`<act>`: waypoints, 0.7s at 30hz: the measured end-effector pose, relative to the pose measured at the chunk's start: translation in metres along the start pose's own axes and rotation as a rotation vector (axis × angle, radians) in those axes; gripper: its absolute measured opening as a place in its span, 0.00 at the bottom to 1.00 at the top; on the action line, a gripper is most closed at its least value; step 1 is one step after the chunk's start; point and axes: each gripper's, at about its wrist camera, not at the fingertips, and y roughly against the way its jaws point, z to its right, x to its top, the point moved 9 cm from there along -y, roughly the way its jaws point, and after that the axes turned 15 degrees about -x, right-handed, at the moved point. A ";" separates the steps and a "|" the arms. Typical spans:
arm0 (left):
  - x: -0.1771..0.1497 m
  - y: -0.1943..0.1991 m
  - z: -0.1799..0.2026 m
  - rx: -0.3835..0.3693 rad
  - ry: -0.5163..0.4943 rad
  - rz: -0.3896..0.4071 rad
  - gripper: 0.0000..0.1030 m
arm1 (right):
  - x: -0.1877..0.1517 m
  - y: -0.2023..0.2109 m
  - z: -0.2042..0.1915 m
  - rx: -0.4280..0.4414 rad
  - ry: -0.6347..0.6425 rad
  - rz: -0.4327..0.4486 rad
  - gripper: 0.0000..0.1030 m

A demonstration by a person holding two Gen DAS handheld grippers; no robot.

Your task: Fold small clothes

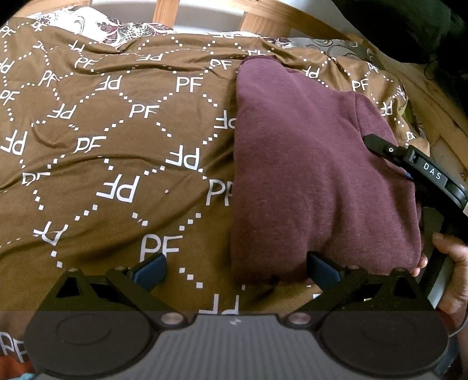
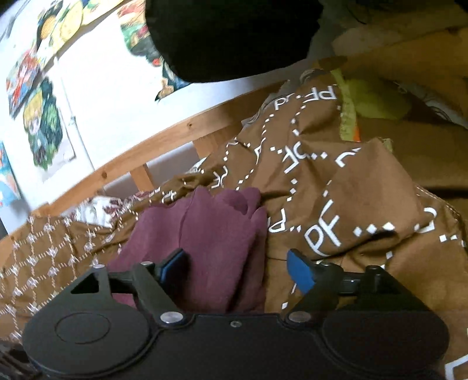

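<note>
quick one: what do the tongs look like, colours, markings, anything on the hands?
Both tongs, left and right, are matte black with blue pads, silver pivot screws and round black discs. The left's base is ribbed grey. White "DAS" lettering marks the right's side. The bare hand shows no sleeve. No cables visible.

Folded garment (image 1: 318,163) on bedspread (image 1: 117,140), at 2 o'clock in left wrist view; pillow (image 1: 96,24) at 11; headboard (image 1: 257,20) behind.

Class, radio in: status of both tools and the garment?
Left tool open, right tool open, neither gripping. Maroon garment folded on brown bedspread. Nothing in the way.
</note>
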 end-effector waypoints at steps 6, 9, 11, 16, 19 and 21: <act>0.000 0.000 0.000 0.001 0.000 0.001 1.00 | -0.001 0.001 0.003 0.030 -0.051 0.006 0.83; 0.000 0.000 0.000 0.002 0.001 0.002 1.00 | -0.001 0.001 0.003 0.032 -0.050 0.004 0.85; 0.000 0.000 0.000 0.002 0.000 0.001 1.00 | -0.002 0.001 0.001 0.036 -0.043 0.003 0.88; 0.000 0.000 0.000 0.002 -0.002 0.002 1.00 | -0.004 0.002 -0.004 0.048 -0.023 0.002 0.95; 0.000 0.001 0.000 0.002 -0.001 0.003 1.00 | -0.004 0.001 -0.005 0.051 -0.022 0.000 0.96; 0.000 0.000 0.000 0.003 -0.002 0.004 1.00 | -0.003 0.002 -0.003 0.056 -0.030 0.000 0.96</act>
